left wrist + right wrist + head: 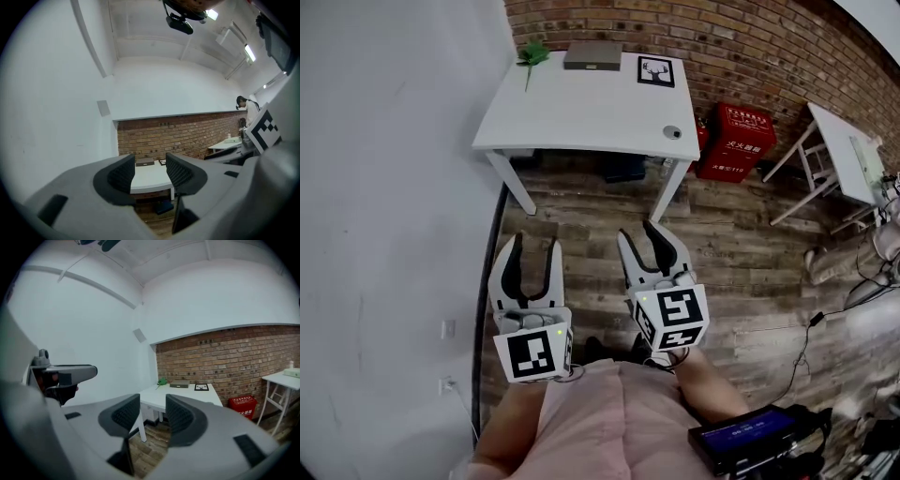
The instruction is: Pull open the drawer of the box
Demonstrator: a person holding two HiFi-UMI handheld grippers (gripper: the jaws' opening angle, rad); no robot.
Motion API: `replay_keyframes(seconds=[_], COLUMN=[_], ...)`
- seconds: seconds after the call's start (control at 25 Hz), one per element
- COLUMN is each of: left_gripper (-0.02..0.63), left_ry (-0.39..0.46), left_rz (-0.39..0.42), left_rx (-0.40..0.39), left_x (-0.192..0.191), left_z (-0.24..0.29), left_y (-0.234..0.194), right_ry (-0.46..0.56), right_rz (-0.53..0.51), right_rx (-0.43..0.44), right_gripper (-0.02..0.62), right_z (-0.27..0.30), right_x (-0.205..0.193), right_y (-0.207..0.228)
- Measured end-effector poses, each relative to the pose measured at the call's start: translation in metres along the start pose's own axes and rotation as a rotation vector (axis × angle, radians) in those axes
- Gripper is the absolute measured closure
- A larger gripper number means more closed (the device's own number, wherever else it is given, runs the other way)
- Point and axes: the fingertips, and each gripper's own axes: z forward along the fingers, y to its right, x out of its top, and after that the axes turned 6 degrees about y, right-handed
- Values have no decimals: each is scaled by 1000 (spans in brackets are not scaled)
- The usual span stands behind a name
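Nearest, at 6 o'clock in the head view, the left gripper and right gripper are side by side over the floor. Each has its jaws spread wide with nothing between them. Ahead at 12 o'clock stands a white table. The box lies at its far edge by the brick wall, well apart from both grippers. A plant is at its 9 o'clock and a frame at its 3 o'clock.

**Too Far to Read**

The grey box on the far tabletop is too small to show its drawer. A small round thing at the near right corner cannot be identified. The left claw hides the tabletop's sides.
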Motion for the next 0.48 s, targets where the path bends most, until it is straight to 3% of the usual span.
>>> replay_keyframes(seconds=[0.04, 0.48], left_gripper=[385, 413], left_ry=[7, 0], left_rz=[-9, -21], left_rx=[-9, -70], left_x=[0, -15], left_z=[0, 6], left_y=[-4, -25], right_ry=[1, -23], right_rz=[1, -20], right_rx=[-6, -99], right_gripper=[417, 457], right_z=[2, 16], right_x=[0, -13], right_y=[-2, -4])
